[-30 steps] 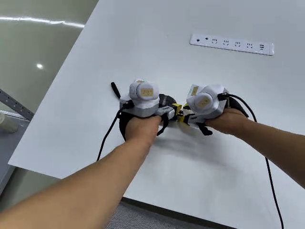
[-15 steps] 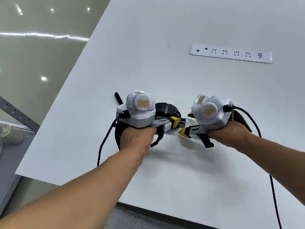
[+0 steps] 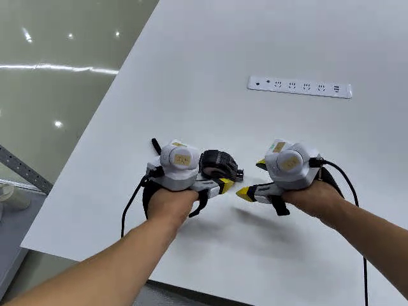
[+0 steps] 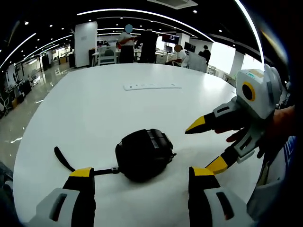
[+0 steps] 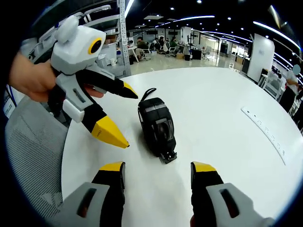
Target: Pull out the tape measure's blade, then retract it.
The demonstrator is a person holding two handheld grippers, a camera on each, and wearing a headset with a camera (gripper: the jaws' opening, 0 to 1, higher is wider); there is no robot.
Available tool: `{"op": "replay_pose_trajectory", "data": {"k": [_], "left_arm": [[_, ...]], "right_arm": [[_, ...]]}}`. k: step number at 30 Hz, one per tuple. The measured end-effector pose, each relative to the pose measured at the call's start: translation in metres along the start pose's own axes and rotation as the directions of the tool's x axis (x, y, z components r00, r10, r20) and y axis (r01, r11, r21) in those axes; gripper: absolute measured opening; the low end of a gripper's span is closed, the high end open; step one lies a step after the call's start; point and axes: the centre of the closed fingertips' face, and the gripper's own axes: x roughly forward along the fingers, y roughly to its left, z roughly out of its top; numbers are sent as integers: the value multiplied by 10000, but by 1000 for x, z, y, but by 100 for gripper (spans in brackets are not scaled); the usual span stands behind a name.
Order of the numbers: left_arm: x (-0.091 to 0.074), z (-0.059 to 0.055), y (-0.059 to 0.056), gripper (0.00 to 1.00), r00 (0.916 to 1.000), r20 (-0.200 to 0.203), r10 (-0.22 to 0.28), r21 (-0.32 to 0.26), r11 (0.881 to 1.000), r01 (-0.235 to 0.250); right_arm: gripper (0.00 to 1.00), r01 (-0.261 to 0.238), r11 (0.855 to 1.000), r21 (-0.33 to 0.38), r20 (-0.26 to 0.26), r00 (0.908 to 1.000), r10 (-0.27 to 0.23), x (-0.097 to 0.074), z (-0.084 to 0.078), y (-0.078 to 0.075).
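A black tape measure (image 3: pixel 218 164) lies on the white table (image 3: pixel 210 70) with its blade wound in and its black wrist strap (image 3: pixel 155 145) trailing left. My left gripper (image 3: pixel 223 182) is open, its yellow-tipped jaws on either side of the tape measure (image 4: pixel 142 153) without pinching it. My right gripper (image 3: pixel 252 178) is open a short way to the right, apart from the case. In the right gripper view the tape measure (image 5: pixel 157 125) lies just ahead of the right gripper (image 5: pixel 158 166), its hook end toward me, and the left gripper (image 5: pixel 128 117) stands beside it.
A white power strip (image 3: pixel 299 87) lies at the far side of the table. The table's left edge (image 3: pixel 83 166) drops to a shiny floor. Black cables (image 3: pixel 131 204) trail from both grippers. A grey mesh chair (image 5: pixel 33 156) is by the near edge.
The two grippers, close together at the tape measure a second ago, have drawn apart. The right gripper has moved off to the right and stands open, clear of the case.
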Motion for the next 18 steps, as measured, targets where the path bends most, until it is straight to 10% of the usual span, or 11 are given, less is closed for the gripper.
{"op": "replay_pose_trajectory", "data": {"k": [18], "left_arm": [[-39,-18,5,85,9999,99,43,545,9985,-49]], "right_arm": [[68,594,9907,1225,575,9961,-669,-49,-11,18]]}}
